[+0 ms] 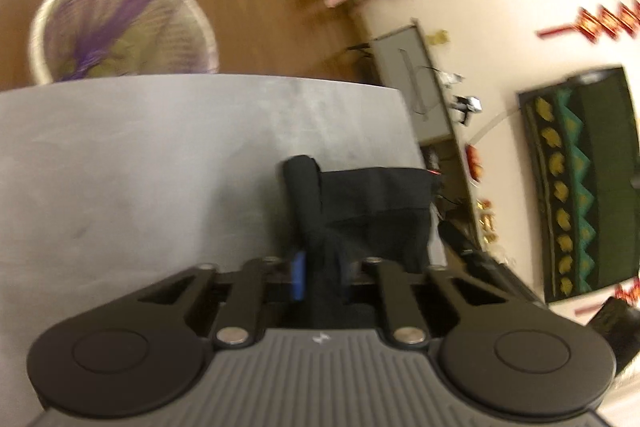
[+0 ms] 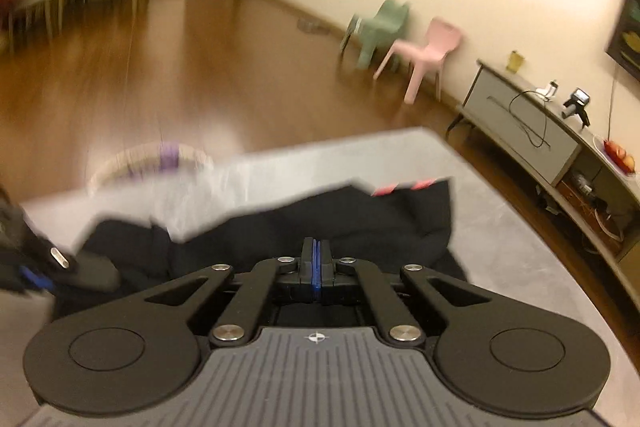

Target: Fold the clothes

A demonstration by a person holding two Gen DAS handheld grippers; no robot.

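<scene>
A black garment (image 1: 376,203) lies bunched on the grey table (image 1: 140,167) near its right edge. My left gripper (image 1: 320,267) is shut on a rolled fold of it; the cloth runs up out of the jaws, beside one blue pad (image 1: 298,275). In the right wrist view the same black garment (image 2: 360,223) spreads across the table (image 2: 500,247), with small pink marks at its far edge. My right gripper (image 2: 316,251) hovers over its near side, blue pads pressed together and no cloth showing between them. The left gripper (image 2: 44,267) shows at the left edge, on the cloth.
A woven basket (image 1: 120,27) with purple trim stands on the wooden floor beyond the table's far edge. A grey TV cabinet (image 2: 520,131) runs along the right wall. A pink chair (image 2: 428,47) and a green chair (image 2: 380,27) stand farther back.
</scene>
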